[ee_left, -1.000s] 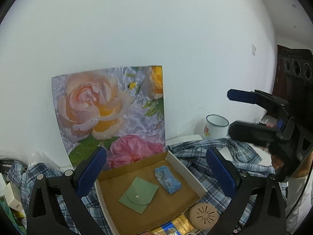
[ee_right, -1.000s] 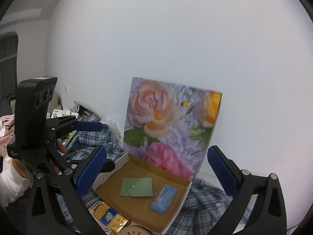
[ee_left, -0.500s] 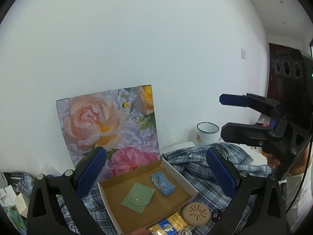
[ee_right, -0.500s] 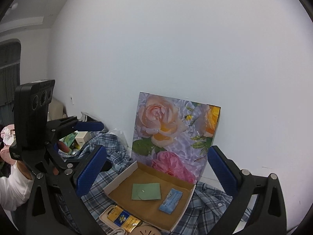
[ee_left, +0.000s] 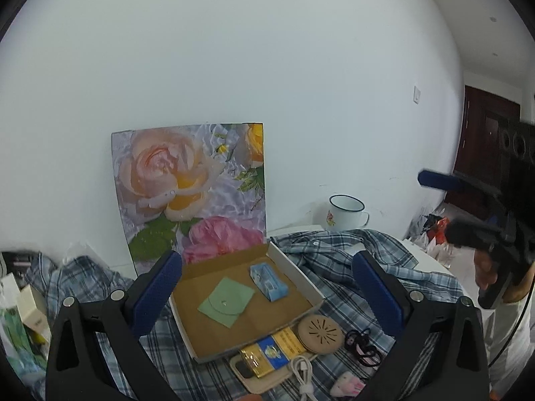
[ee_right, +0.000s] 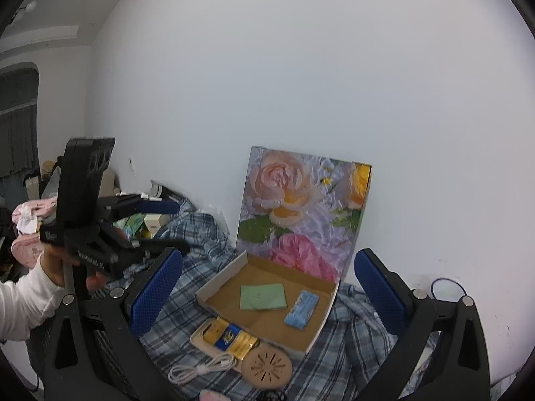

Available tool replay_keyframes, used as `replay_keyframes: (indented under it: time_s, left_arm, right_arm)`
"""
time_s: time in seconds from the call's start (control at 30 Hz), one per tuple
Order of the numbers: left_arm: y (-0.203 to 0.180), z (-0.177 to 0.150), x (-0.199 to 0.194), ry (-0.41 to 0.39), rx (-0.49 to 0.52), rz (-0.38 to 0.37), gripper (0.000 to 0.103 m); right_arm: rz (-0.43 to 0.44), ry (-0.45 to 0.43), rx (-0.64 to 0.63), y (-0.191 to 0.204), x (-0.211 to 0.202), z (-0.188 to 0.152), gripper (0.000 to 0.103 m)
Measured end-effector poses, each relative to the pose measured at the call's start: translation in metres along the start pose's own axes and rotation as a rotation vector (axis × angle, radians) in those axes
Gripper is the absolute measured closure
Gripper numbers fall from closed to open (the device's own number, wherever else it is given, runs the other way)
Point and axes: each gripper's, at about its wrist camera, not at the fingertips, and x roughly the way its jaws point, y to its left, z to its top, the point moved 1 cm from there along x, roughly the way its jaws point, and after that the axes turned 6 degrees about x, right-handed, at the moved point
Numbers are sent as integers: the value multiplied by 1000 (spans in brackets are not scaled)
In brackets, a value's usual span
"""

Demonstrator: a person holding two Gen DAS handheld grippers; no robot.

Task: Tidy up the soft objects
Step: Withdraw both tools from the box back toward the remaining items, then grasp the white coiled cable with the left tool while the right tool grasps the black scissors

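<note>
1. I've pulled both views back: the open box [ee_left: 311, 295] now sits low-centre, smaller than before.
2. Left tool [ee_left: 267, 295] and right tool [ee_right: 267, 292] gape, empty.
3. Green pouch [ee_left: 225, 300] and blue packet [ee_left: 269, 282] lie inside; more soft items remain outside.

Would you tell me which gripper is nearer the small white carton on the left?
Left. The left gripper hovers beside the carton; the right gripper is farther, beyond the cardboard box.
</note>
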Motion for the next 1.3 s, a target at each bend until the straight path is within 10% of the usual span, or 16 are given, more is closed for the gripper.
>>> replay_keyframes:
  time_s: [1.3]
  left_arm:
    - [-55, -142, 71, 298, 116, -107, 11]
  right_arm:
    - [-17, 147, 169, -41, 44, -151, 0]
